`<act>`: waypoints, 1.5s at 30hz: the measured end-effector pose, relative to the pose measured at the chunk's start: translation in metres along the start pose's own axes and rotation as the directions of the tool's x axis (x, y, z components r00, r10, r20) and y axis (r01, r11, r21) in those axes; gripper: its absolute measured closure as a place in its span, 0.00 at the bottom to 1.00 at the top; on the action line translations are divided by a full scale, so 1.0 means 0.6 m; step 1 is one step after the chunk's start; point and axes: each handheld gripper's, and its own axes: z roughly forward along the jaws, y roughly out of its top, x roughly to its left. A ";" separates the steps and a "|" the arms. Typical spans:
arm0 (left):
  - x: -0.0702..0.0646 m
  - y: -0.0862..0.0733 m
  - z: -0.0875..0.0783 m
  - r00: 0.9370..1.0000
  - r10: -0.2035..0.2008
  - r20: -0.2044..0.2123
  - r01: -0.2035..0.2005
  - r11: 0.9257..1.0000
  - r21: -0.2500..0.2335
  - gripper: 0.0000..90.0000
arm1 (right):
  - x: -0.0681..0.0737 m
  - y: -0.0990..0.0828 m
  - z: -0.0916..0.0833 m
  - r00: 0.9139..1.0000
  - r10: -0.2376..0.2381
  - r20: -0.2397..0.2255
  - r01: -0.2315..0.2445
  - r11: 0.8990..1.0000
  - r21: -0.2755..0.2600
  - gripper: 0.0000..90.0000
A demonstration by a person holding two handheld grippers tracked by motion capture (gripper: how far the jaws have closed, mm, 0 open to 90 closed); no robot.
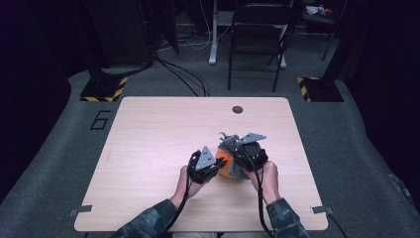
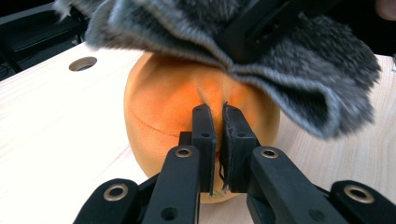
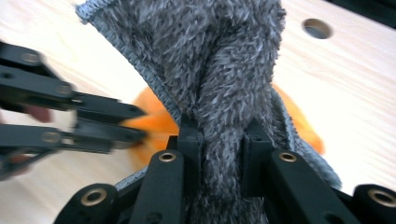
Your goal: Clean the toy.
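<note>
On a pale wooden table (image 1: 148,148), the left gripper (image 2: 217,114) pinches the skin of a round orange plush ball (image 2: 159,107), jaws nearly closed. The right gripper (image 3: 219,133) clamps a bunched fuzzy grey cloth (image 3: 205,60) draped over the ball, apparently lifted clear of the tabletop.

A pale wooden tabletop (image 1: 158,148) with rounded corners has a small round cable hole (image 1: 237,109) near its far edge. It stands on grey carpet (image 1: 356,148) marked with a black numeral 6 (image 1: 100,120). Beyond it stand a black folding metal chair (image 1: 257,34), two yellow-and-black striped stand bases (image 1: 104,89) and loose black cables (image 1: 185,74).
</note>
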 end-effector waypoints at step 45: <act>0.005 -0.002 -0.003 0.999 -0.025 0.023 0.025 1.000 -0.004 0.94 | 0.001 -0.004 -0.001 1.000 -0.030 0.001 0.030 0.999 -0.020 0.82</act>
